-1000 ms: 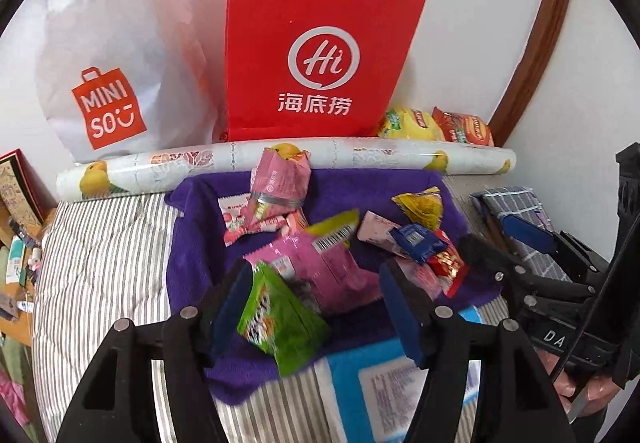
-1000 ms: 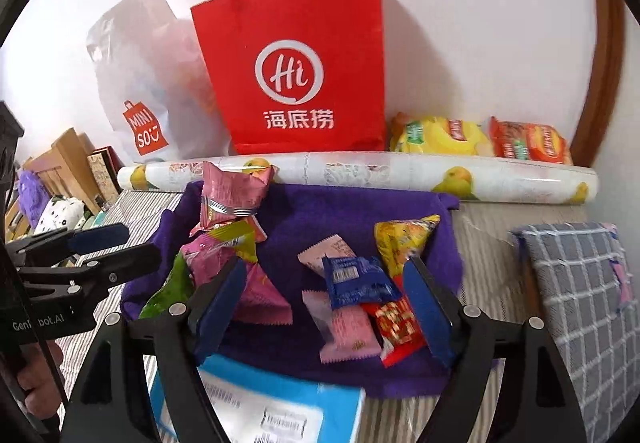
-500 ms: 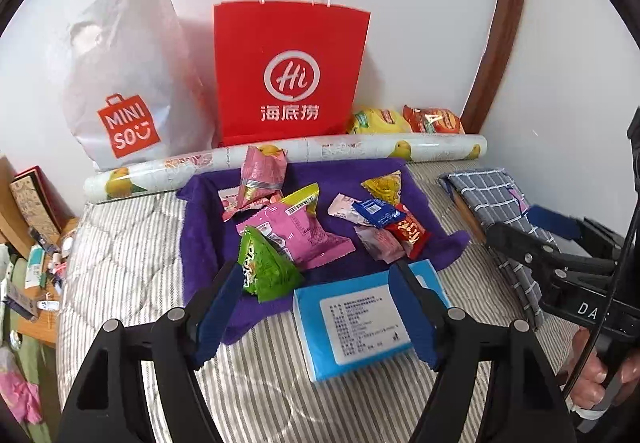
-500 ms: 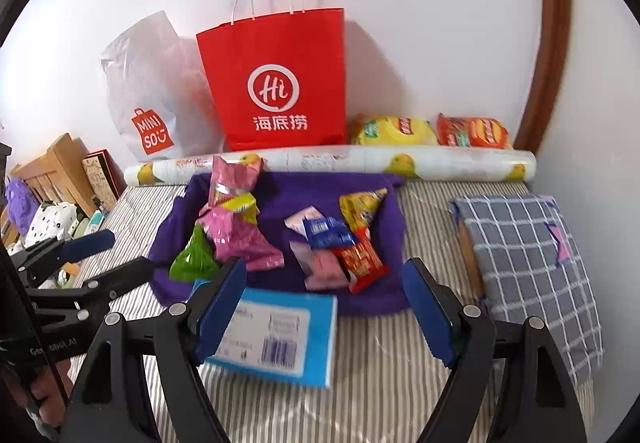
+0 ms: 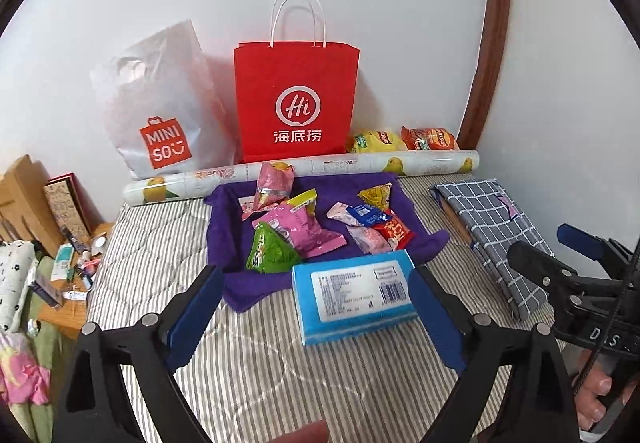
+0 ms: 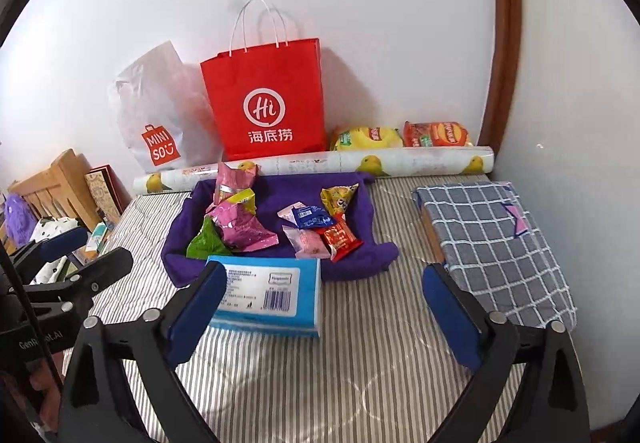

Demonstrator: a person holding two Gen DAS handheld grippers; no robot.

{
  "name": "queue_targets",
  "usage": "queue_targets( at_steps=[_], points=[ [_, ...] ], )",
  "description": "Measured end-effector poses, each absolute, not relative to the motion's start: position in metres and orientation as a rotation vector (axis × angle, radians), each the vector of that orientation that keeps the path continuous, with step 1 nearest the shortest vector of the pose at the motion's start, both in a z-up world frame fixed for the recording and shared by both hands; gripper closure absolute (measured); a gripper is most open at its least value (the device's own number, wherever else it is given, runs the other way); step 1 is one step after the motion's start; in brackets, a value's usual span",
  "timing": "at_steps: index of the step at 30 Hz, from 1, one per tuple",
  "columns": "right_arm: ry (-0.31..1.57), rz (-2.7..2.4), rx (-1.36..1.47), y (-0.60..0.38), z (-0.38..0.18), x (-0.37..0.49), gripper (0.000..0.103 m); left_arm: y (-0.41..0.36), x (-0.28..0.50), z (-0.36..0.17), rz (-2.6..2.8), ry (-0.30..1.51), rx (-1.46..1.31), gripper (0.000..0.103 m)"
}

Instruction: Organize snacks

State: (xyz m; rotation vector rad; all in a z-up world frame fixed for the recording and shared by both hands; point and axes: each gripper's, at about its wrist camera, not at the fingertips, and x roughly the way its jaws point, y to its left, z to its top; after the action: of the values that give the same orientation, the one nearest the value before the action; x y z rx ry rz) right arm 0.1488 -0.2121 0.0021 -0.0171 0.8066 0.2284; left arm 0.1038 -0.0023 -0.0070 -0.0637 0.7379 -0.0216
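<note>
- Snack packets (image 5: 316, 231): lying in a loose heap on the purple cloth (image 5: 224, 239), which is spread on the striped bed (image 5: 256, 371). None is being held.
- Green packet (image 5: 270, 253): sitting at the near left of the heap, puffed and crinkly; likely light, soft and slippery. The sealed end seam is looking like the safest place to pinch.
- Pink packet (image 5: 308, 233): resting against the green one, partly overlapping it; a flat foil edge is sticking out toward the right.
- Small red packet (image 6: 340, 239) and blue packet (image 6: 310, 217): lying touching each other, thin and probably crushable; a gentle grip across the middle is advisable.
- Blue box (image 5: 354, 293): standing just before the cloth, stiff-sided, apart from the heap.
- Left tongs (image 5: 316, 317): jaws opening wide, nothing between the pads, hanging above the bed.
- Right tongs (image 6: 322, 317): jaws likewise opening wide, gripping nothing, hovering short of the box.
</note>
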Motion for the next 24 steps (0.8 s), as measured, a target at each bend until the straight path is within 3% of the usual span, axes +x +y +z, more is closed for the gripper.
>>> queue_targets(
  at_steps=[3,24],
  points=[
    [0.793,0.22,-0.013,-0.215,0.006,0.132,0.002,-0.004,0.092,-0.006,-0.024,0.731,-0.067,0.004],
    [0.752,0.157,-0.013,-0.225,0.014,0.061,0.0,0.003,0.027,-0.013,0.043,0.704,-0.101,0.003]
  ],
)
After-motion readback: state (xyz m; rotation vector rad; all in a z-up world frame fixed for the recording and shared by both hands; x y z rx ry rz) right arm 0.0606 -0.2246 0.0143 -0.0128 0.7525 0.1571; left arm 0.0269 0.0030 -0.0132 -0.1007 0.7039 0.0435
